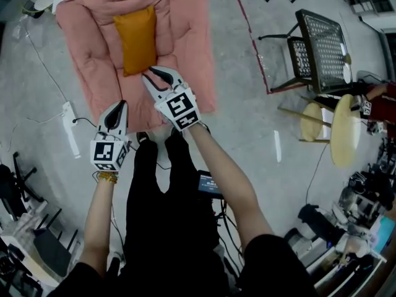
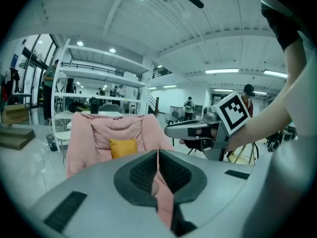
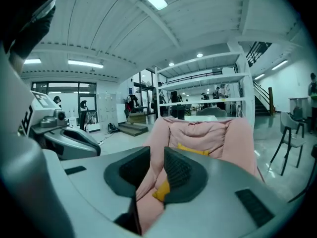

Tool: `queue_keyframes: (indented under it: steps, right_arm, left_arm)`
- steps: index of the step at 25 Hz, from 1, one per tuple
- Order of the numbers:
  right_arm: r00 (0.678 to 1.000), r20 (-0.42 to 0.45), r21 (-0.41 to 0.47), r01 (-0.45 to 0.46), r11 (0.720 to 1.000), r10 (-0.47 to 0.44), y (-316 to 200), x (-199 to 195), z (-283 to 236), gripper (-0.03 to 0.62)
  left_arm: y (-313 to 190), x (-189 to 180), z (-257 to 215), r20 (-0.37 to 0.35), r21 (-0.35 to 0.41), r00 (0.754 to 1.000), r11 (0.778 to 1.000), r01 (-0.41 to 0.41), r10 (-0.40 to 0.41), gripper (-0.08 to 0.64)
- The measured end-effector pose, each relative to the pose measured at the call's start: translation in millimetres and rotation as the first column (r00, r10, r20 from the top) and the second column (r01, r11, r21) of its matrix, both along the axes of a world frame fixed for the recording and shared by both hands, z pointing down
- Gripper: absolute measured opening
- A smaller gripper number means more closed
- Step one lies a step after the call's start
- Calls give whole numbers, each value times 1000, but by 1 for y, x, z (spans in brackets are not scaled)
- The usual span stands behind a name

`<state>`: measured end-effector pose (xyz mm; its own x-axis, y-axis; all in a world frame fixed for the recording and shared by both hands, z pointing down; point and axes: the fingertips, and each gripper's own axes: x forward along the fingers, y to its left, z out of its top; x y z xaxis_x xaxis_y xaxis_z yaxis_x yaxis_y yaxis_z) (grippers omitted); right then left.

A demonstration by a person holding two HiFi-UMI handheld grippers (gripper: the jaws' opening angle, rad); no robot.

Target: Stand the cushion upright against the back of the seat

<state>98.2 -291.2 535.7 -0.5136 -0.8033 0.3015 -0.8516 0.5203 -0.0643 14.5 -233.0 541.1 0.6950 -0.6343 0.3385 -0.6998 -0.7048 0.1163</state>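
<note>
An orange cushion (image 1: pixel 136 39) rests on a padded pink seat (image 1: pixel 185 36) at the top of the head view. In the left gripper view the cushion (image 2: pixel 123 148) stands upright against the seat's back (image 2: pixel 116 128). In the right gripper view its upper edge (image 3: pixel 197 150) shows above my jaw. Both grippers hang in the air in front of the seat, apart from the cushion. My left gripper (image 1: pixel 119 107) (image 2: pixel 158 153) is shut on nothing. My right gripper (image 1: pixel 156 74) (image 3: pixel 157 155) is a little open, with only the seat and cushion seen through the gap.
A black mesh chair (image 1: pixel 322 45) and round wooden stools (image 1: pixel 343 129) stand to the right. A power strip (image 1: pixel 69 113) and cable lie on the floor left of the seat. White shelving (image 2: pixel 99 88) rises behind the seat. The person's black-clad legs (image 1: pixel 164 184) are below the grippers.
</note>
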Motion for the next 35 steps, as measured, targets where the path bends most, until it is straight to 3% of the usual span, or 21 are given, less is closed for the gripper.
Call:
queue_keyframes:
  steps: [5, 14, 35]
  right_arm:
    - [1000, -15, 40, 20, 999, -19, 31, 21, -47, 94]
    - [1000, 15, 69, -1, 998, -1, 54, 33, -93, 94]
    - [999, 3, 97, 31, 995, -32, 60, 47, -133, 94]
  left_arm:
    - [6, 24, -47, -3, 56, 999, 998, -32, 33, 20]
    - [19, 38, -86, 26, 77, 998, 995, -57, 55, 20]
    - [-3, 62, -139, 21, 135, 999, 990, -46, 43, 20]
